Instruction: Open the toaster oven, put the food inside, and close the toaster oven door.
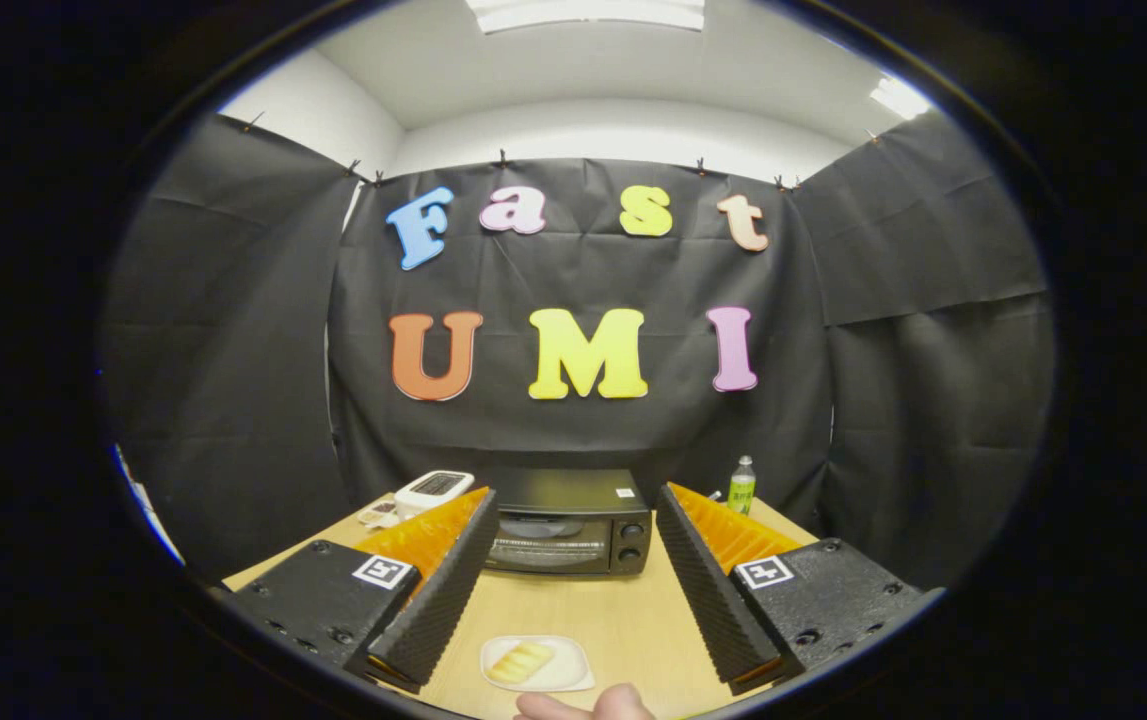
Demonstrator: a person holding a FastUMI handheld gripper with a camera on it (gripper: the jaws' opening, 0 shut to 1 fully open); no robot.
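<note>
Wooden table (623,620) carries everything. Black toaster oven (569,522) at 12 o'clock, door closed. White toaster (433,489) at 10 o'clock. Green bottle (741,486) upright at 2 o'clock. White plate (536,664) with yellow food (520,661) at 6 o'clock, between gripper (573,520) fingers, set wide apart.

Tongs (573,590): two long fingers (438,585), black ribbed pads on the inner faces, orange ridged backing on the outer faces. Each finger sits on a black block mount with dark screw heads. A white square tag with a black marker sits on top of each mount. Wide gap between the fingers.
</note>
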